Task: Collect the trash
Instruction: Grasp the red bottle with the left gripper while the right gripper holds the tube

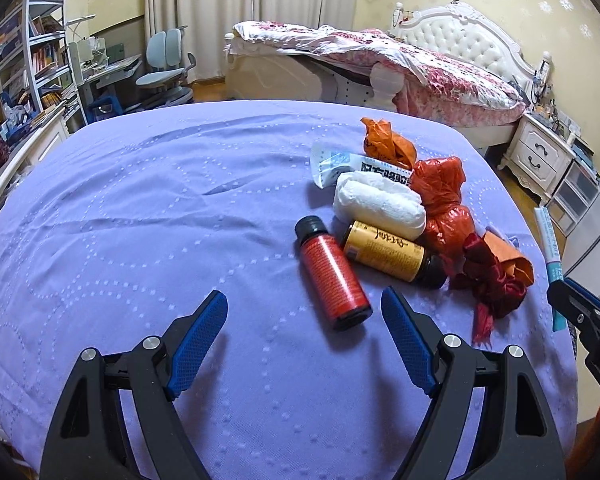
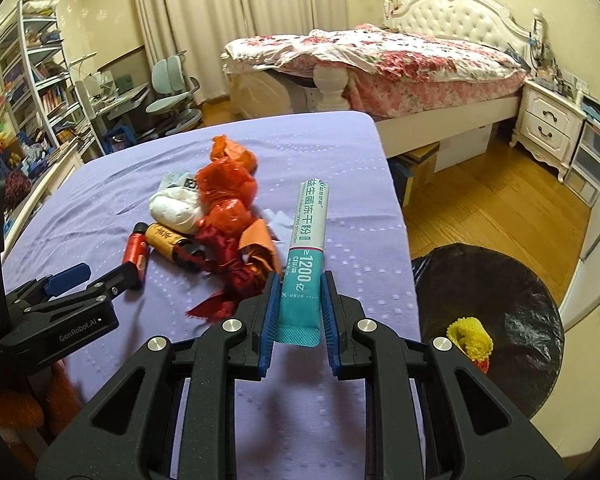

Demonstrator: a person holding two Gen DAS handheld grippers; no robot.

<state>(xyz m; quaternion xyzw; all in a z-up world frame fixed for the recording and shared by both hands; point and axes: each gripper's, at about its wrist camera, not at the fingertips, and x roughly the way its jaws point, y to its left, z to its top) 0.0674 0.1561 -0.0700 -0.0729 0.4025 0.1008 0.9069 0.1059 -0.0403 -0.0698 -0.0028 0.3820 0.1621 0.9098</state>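
A pile of trash lies on the purple bed cover (image 1: pixel 140 208): a red bottle (image 1: pixel 334 274), a yellow bottle (image 1: pixel 388 252), a white tissue wad (image 1: pixel 380 204), orange plastic bags (image 1: pixel 444 196), a dark red ribbon (image 1: pixel 492 280) and a printed sachet (image 1: pixel 340 162). My left gripper (image 1: pixel 304 312) is open and empty, just in front of the red bottle. My right gripper (image 2: pixel 300 284) is shut on a teal and white sachet (image 2: pixel 306 240) and holds it above the cover's right edge. The sachet also shows in the left wrist view (image 1: pixel 550 248).
A black trash bag (image 2: pixel 500 320) stands open on the floor to the right, with a yellow item (image 2: pixel 470 338) inside. A floral bed (image 2: pixel 400 64), a nightstand (image 2: pixel 548 128), a desk chair (image 2: pixel 172 84) and shelves (image 2: pixel 32 72) stand behind.
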